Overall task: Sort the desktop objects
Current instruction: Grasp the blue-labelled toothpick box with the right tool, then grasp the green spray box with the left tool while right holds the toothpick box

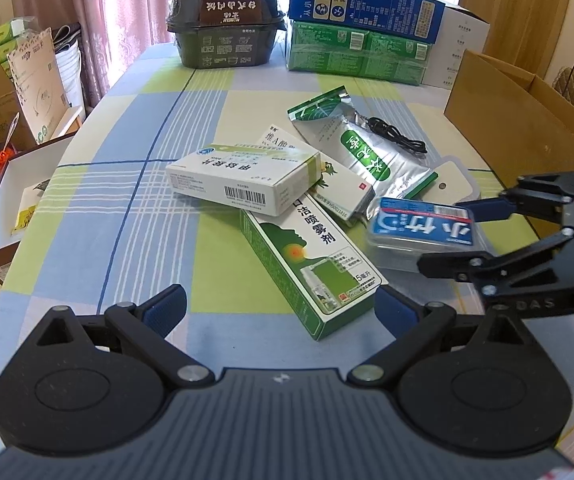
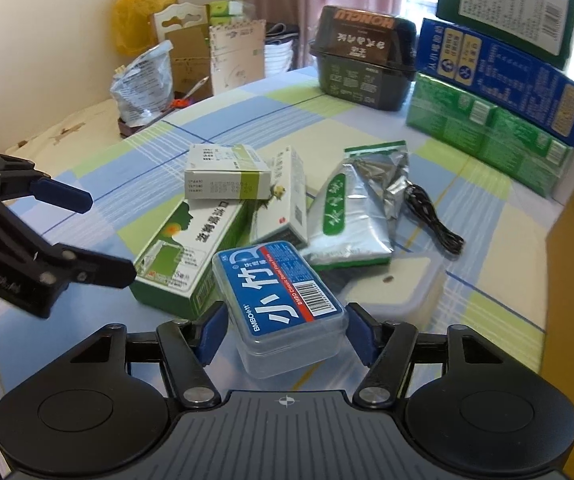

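Note:
A pile of small items lies mid-table. A clear plastic box with a blue label (image 2: 283, 300) sits between the open fingers of my right gripper (image 2: 287, 330); the pads stand beside its sides with small gaps. The same box shows in the left wrist view (image 1: 423, 232). My left gripper (image 1: 283, 308) is open, its jaws either side of the near end of a green and white spray box (image 1: 307, 264). A white medicine box (image 1: 243, 178) lies on top of it, beside a silver and green pouch (image 1: 363, 148) and a black cable (image 1: 399, 136).
A dark noodle tub (image 1: 225, 20) and stacked blue and green cartons (image 1: 363, 36) stand at the table's far edge. A brown cardboard box (image 1: 527, 120) is at the right. A white flat lidded container (image 2: 399, 280) lies by the pouch. Boxes and bags (image 1: 27, 92) crowd the left, off the table.

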Motion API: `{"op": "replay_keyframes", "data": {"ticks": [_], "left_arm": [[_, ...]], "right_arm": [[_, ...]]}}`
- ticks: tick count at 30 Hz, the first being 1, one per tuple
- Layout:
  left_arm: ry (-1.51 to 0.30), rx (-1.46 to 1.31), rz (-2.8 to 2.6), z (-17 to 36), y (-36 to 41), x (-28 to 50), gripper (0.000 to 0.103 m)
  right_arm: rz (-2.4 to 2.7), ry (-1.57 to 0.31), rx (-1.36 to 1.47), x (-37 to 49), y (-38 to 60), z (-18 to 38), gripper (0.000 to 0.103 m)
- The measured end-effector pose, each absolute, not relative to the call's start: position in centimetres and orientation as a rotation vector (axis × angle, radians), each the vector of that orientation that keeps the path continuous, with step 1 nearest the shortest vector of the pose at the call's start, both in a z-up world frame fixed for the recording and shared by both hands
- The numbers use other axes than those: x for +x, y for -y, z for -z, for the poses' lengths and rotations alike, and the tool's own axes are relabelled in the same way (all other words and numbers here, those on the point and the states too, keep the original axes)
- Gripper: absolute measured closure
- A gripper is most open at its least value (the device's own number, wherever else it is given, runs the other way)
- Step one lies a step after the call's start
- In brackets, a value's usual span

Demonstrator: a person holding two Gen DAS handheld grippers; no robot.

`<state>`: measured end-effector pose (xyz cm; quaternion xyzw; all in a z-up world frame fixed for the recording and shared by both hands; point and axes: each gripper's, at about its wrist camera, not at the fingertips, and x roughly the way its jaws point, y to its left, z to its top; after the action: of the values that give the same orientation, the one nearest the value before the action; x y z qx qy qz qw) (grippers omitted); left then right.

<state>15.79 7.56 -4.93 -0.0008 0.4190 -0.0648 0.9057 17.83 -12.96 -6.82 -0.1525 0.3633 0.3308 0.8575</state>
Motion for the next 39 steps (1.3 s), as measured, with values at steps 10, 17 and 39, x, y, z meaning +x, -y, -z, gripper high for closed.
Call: {"op": "replay_keyframes", "data": {"ticks": [10,17,39], "left_arm": [[-0.85,-0.038,0.134,5.1,-6.8,16.4,0.005],[-0.829,-0.058,0.145,5.0,-5.9,17.0,0.005],[-0.892,0.016,0.091,8.1,-3.3,19.5,0.041]], "right_arm": [[-0.543,-0.772,-0.299,16.0,15.4,6.8,0.043],[-0.557,-0.805,-0.292,16.2,15.4,7.8,0.043],[-0.574,-0.921,-0.139,17.3,16.6,7.4,0.046]]}}
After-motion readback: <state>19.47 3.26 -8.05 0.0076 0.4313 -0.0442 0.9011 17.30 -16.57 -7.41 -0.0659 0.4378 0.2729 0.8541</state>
